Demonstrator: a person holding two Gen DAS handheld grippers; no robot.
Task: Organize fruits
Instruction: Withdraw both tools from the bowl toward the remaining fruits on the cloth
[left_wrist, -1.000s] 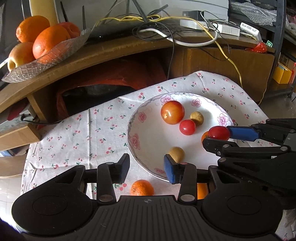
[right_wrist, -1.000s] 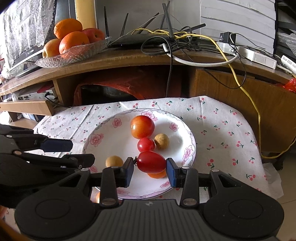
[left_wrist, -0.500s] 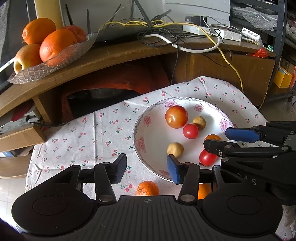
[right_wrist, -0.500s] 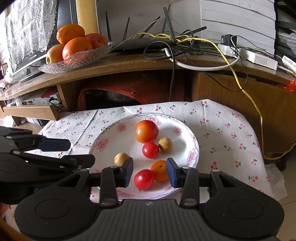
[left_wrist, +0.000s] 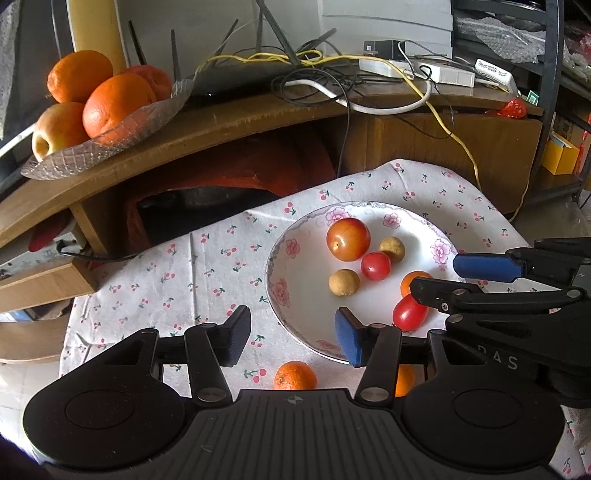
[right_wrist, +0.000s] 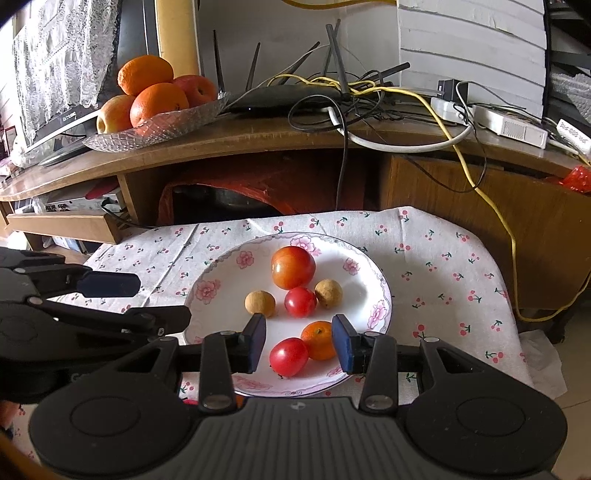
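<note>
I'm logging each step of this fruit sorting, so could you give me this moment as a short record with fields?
surface: floral cloth
plate: six fruits in it
plate contents: large red-orange fruit, small round tomato, two tan fruits, oblong tomato, small orange
off the plate: mandarin on the cloth, near edge
right gripper: fingers open, holds nothing, oblong tomato lies between them
left gripper: open, empty
background: glass dish of oranges and apples on the wooden shelf
</note>
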